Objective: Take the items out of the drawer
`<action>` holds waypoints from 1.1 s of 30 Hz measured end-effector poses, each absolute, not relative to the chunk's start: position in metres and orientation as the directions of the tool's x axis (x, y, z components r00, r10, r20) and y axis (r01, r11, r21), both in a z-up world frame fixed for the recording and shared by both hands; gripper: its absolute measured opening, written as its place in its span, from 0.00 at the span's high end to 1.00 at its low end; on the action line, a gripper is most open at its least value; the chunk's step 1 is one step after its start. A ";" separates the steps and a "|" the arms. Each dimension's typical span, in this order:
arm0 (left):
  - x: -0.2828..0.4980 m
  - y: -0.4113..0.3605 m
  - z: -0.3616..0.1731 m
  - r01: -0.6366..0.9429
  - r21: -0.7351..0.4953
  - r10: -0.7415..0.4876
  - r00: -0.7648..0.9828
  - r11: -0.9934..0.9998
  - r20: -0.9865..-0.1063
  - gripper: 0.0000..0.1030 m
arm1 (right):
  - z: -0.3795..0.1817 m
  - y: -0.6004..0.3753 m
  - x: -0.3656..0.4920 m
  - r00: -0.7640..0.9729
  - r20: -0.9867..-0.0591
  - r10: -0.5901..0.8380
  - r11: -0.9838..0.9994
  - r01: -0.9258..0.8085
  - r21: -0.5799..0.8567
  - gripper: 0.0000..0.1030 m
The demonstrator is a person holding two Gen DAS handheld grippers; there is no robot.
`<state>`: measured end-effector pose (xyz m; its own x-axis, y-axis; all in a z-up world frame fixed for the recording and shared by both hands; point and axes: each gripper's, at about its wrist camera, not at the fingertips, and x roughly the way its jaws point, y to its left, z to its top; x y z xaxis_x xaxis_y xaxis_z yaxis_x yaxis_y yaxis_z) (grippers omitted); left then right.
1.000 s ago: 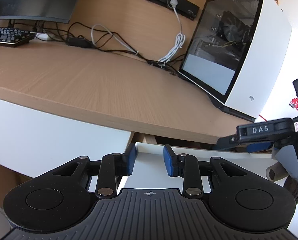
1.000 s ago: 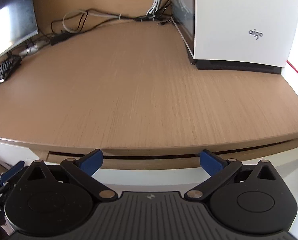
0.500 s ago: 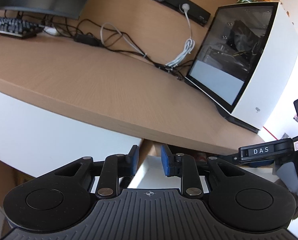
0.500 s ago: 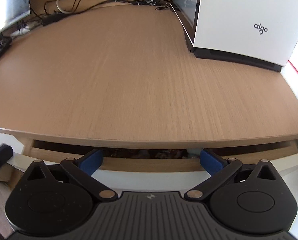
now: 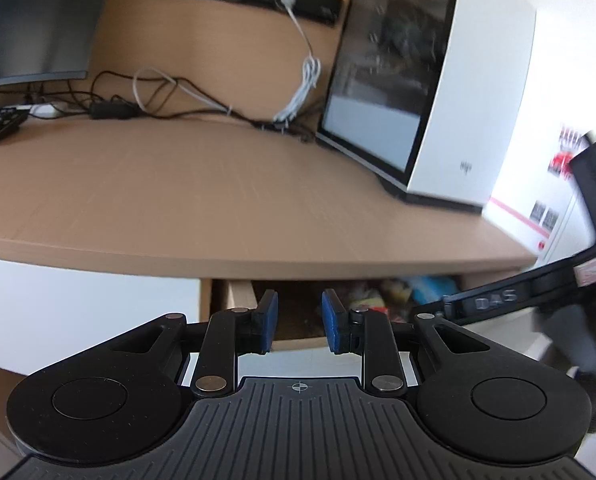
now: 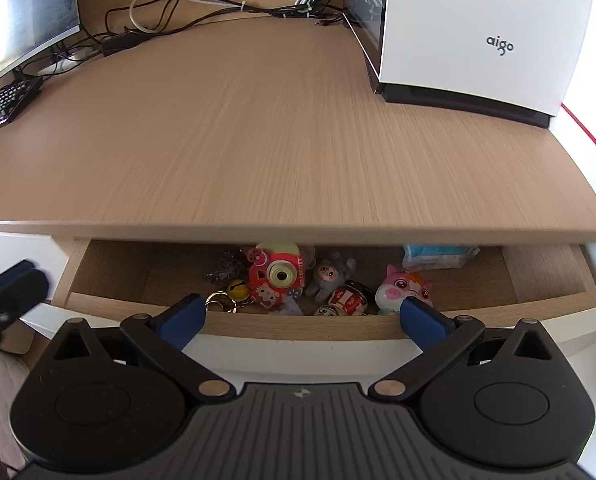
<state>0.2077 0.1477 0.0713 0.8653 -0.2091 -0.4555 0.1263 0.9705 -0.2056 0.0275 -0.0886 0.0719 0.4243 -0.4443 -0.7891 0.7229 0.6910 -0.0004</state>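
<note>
The drawer (image 6: 298,326) under the desk top (image 6: 278,140) stands partly open. Inside lie a red toy camera (image 6: 276,276), a grey plush (image 6: 329,276), a pink pig toy (image 6: 401,290), a yellow bell keyring (image 6: 236,292) and a blue packet (image 6: 437,256). My right gripper (image 6: 301,310) is wide open, its blue fingertips just over the drawer's front edge, holding nothing. My left gripper (image 5: 296,328) hovers at the drawer's left end (image 5: 298,344), with a narrow gap between its pads and nothing in it. It also shows blurred as the left gripper (image 6: 6,292). The right gripper (image 5: 497,304) shows in the left wrist view.
A white PC case (image 6: 477,32) stands at the back right of the desk. A monitor (image 6: 26,20), a keyboard (image 6: 6,108) and tangled cables (image 6: 202,12) sit at the back left. A white box with red marks (image 5: 537,216) is to the right.
The drawer has slid out from almost shut, so the toys inside now show. Both grippers have drawn back with it. The left wrist view has swung right.
</note>
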 end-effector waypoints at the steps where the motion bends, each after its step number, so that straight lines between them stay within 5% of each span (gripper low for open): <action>1: 0.210 0.144 0.070 0.120 -0.203 -0.205 0.856 0.972 -0.474 0.74 | 0.073 -0.087 0.025 0.426 -0.790 -0.440 0.693 0.721 0.003 0.00; 8: 0.204 0.129 0.066 0.126 -0.204 -0.226 0.763 0.971 -0.606 0.74 | 0.076 -0.069 -0.001 0.470 -0.791 -0.392 0.734 0.678 0.039 0.00; 19: 0.139 0.108 0.072 0.154 -0.127 -0.199 0.751 0.980 -0.630 0.74 | 0.087 -0.024 -0.057 0.513 -0.769 -0.381 0.819 0.573 -0.023 0.00; 23: 0.128 0.104 0.076 0.139 -0.139 -0.197 0.735 0.980 -0.649 0.74 | 0.090 -0.039 -0.077 0.506 -0.717 -0.480 0.765 0.641 -0.060 0.00; 27: 0.116 0.096 0.078 0.145 -0.116 -0.186 0.730 0.983 -0.657 0.77 | 0.071 -0.077 -0.097 0.493 -0.776 -0.393 0.725 0.685 0.068 0.00; 33: 0.098 0.091 0.080 0.152 -0.119 -0.192 0.716 0.981 -0.671 0.77 | 0.062 -0.075 -0.105 0.466 -0.779 -0.420 0.750 0.661 -0.010 0.00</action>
